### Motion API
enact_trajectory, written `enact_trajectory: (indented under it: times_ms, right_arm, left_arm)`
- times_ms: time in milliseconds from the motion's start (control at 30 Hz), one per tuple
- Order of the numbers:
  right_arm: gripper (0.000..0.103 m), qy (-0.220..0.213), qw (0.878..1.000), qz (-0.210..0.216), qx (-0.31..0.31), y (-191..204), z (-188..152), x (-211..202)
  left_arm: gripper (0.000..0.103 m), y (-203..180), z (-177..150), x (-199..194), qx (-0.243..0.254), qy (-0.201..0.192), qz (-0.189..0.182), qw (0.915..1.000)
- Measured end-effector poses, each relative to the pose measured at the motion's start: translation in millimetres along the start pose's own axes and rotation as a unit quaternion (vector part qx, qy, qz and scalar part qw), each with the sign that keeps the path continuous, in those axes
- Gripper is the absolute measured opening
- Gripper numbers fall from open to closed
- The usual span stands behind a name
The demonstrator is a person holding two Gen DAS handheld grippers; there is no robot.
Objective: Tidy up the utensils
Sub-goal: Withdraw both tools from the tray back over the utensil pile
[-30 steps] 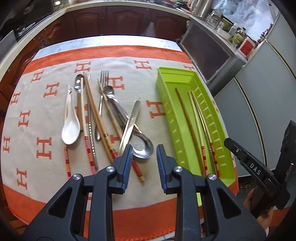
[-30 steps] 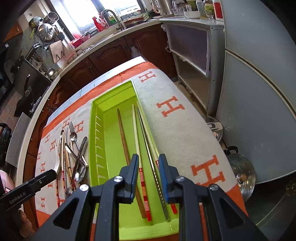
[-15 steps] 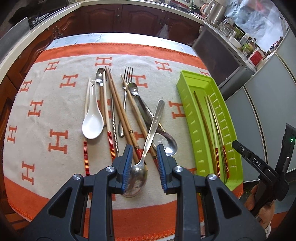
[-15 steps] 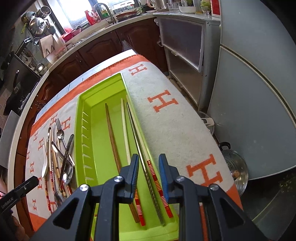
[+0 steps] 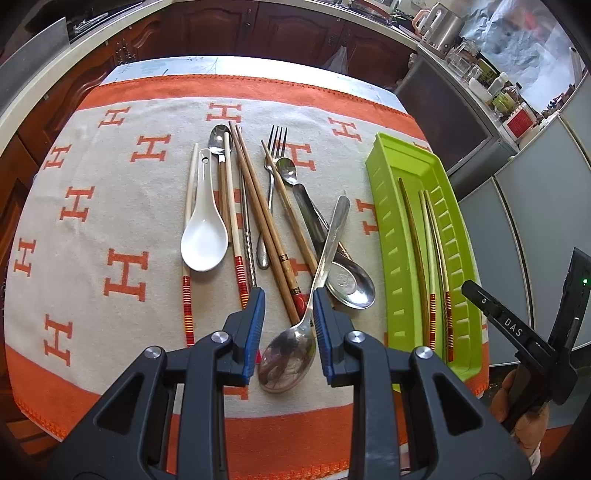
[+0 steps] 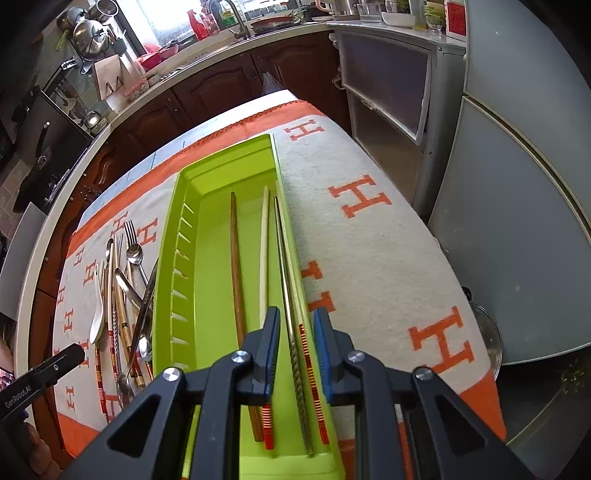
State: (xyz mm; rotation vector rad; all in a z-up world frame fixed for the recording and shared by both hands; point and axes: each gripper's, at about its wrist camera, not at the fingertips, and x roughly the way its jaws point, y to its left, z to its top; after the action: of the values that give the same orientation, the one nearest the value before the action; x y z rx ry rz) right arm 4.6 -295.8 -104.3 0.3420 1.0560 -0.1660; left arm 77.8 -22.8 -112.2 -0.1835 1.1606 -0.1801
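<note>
A heap of utensils lies on the orange and beige cloth: a white ceramic spoon (image 5: 204,236), wooden chopsticks (image 5: 264,225), a fork (image 5: 274,162) and steel spoons. My left gripper (image 5: 288,308) is open above the bowl end of a long steel spoon (image 5: 295,350), whose neck lies between the fingers. A green tray (image 5: 384,236) on the right holds several chopsticks (image 5: 428,258). My right gripper (image 6: 295,332) is open and empty, hovering above the near end of the tray (image 6: 173,266) and its chopsticks (image 6: 236,258).
The cloth-covered table ends close behind the tray, with grey cabinets (image 6: 517,221) to the right and a steel pot (image 6: 487,343) on the floor. Dark wooden kitchen cabinets (image 5: 258,26) stand beyond the table's far edge.
My left gripper has moved left, from beside the tray to over the utensil heap, and now straddles the long steel spoon. My right gripper has shifted slightly over the tray.
</note>
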Motion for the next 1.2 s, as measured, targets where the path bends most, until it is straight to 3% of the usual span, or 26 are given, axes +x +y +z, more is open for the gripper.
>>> enact_trajectory:
  times_ms: [200,400,633,933,1200]
  right_arm:
    - [0.021,0.003,1.0,0.005,0.013,4,0,-3]
    - [0.021,-0.028,0.999,-0.003,0.014,11,2,-16]
    - [0.021,-0.038,0.998,0.042,-0.039,54,-2,-31]
    - [0.021,0.003,0.988,0.097,-0.12,122,-17,-18]
    - [0.021,0.044,0.976,0.146,-0.158,164,-22,2]
  left_arm:
    - [0.023,17,2,-7,-0.009,-0.011,0.008,0.9999]
    - [0.023,44,2,-10,-0.027,-0.014,0.023,0.9993]
    - [0.023,74,0,-13,-0.05,-0.015,0.031,0.9982]
    - [0.023,91,3,-22,-0.047,-0.025,0.034,0.998]
    - [0.023,95,1,-12,-0.031,-0.007,0.031,0.999]
